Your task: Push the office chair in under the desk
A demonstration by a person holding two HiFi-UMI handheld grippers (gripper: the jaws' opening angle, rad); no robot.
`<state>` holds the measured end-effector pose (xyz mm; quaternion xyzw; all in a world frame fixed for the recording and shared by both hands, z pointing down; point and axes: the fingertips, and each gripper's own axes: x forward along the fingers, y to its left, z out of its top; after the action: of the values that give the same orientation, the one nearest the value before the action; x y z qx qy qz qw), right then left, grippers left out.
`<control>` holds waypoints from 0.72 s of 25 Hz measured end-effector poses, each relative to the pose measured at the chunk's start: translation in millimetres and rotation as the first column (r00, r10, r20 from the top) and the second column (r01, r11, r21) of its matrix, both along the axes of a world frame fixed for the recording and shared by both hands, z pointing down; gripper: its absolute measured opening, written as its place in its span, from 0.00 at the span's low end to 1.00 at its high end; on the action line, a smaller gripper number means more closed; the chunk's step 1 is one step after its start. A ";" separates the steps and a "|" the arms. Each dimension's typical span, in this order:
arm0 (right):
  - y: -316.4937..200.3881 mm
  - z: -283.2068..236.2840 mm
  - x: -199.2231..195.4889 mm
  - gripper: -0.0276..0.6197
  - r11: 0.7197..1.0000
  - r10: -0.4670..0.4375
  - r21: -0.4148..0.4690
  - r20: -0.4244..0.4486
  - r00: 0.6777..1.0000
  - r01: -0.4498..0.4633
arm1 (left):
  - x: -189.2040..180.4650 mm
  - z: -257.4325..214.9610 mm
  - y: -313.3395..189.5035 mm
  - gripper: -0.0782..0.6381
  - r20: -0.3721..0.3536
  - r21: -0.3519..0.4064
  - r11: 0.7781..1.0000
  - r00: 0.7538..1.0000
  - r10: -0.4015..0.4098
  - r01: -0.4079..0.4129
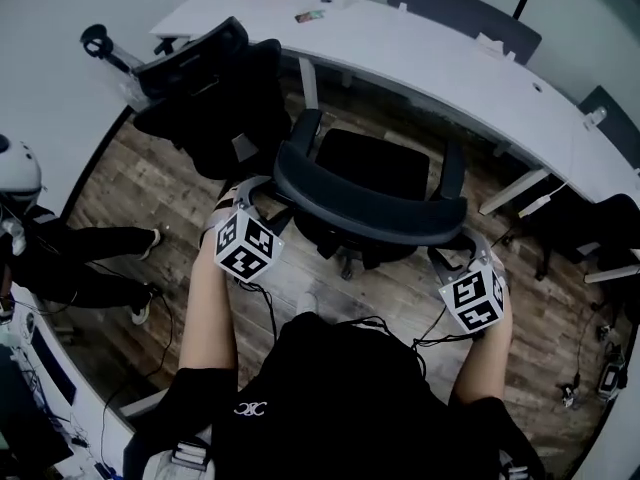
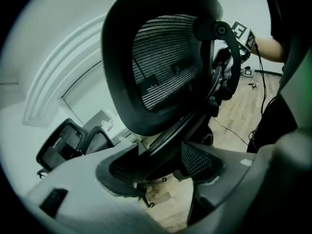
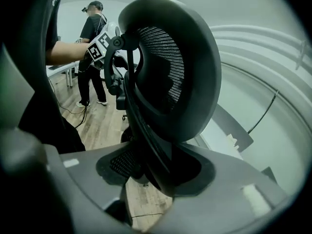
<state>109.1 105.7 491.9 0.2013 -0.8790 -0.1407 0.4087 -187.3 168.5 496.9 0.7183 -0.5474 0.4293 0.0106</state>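
A black office chair [image 1: 370, 203] stands on the wood floor with its curved backrest toward me and its seat [image 1: 370, 163] facing the white curved desk [image 1: 450, 58]. My left gripper [image 1: 255, 193] is at the backrest's left edge, my right gripper [image 1: 462, 253] at its right edge. In the left gripper view the jaws of the left gripper [image 2: 161, 167] stand wide, with the frame under the mesh back [image 2: 161, 57] running between the pads. In the right gripper view the right gripper [image 3: 156, 167] is open around the frame below the mesh back [image 3: 170, 57], pads close to it.
A second black chair [image 1: 215, 88] stands just left of the first, close to the desk. A person in black [image 1: 60, 248] is at the far left. Dark chairs [image 1: 460, 13] sit behind the desk. White desk legs [image 1: 310, 83] and floor cables [image 1: 580, 368] are nearby.
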 end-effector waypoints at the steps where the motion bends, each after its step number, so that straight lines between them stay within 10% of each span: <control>1: -0.5 0.2 -0.5 0.39 1.000 0.014 -0.009 0.006 1.000 -0.014 | 0.0 -0.2 -0.6 0.51 -0.007 -0.005 1.000 1.000 0.014 -0.015; 18: -44.9 0.3 -0.7 0.46 0.974 0.224 -0.031 0.071 0.972 -0.223 | 0.4 0.1 -50.7 0.50 -0.072 -0.034 0.984 0.983 0.171 -0.174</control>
<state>108.4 60.8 492.2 0.2993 -0.8668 -0.0761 0.3916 -186.8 117.8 497.1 0.7772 -0.4735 0.4145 0.0068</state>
